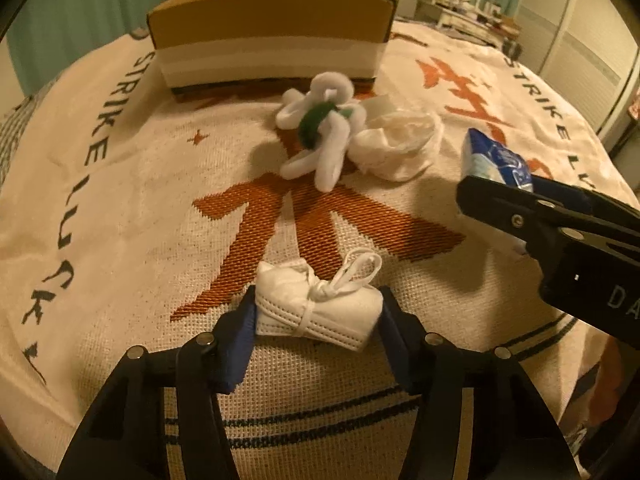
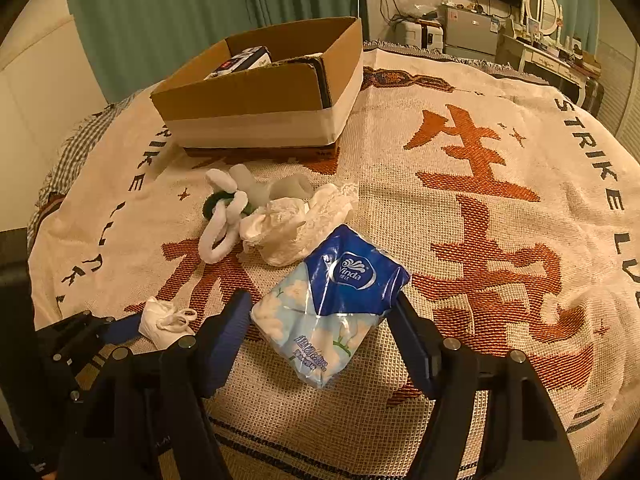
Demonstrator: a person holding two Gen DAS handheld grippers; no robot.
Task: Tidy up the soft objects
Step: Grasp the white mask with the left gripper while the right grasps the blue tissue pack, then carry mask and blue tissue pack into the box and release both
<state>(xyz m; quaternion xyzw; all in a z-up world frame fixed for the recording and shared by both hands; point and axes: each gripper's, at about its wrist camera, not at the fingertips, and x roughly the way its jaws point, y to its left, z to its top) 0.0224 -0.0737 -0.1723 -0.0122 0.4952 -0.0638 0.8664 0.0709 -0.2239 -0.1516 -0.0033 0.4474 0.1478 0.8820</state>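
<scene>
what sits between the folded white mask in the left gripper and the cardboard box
The white fluffy toy with a green middle lies on the blanket directly between the folded white mask and the open cardboard box; lifting over it should clear.

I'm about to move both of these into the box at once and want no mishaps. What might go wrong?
1. The tissue pack is slick and squashy; the right gripper seems to hold only its sides, so it may slip.
2. The folded mask in the left gripper has loose loops that might snag.
3. The fluffy toy and white cloth lie before the box; low carrying could drag them.
</scene>
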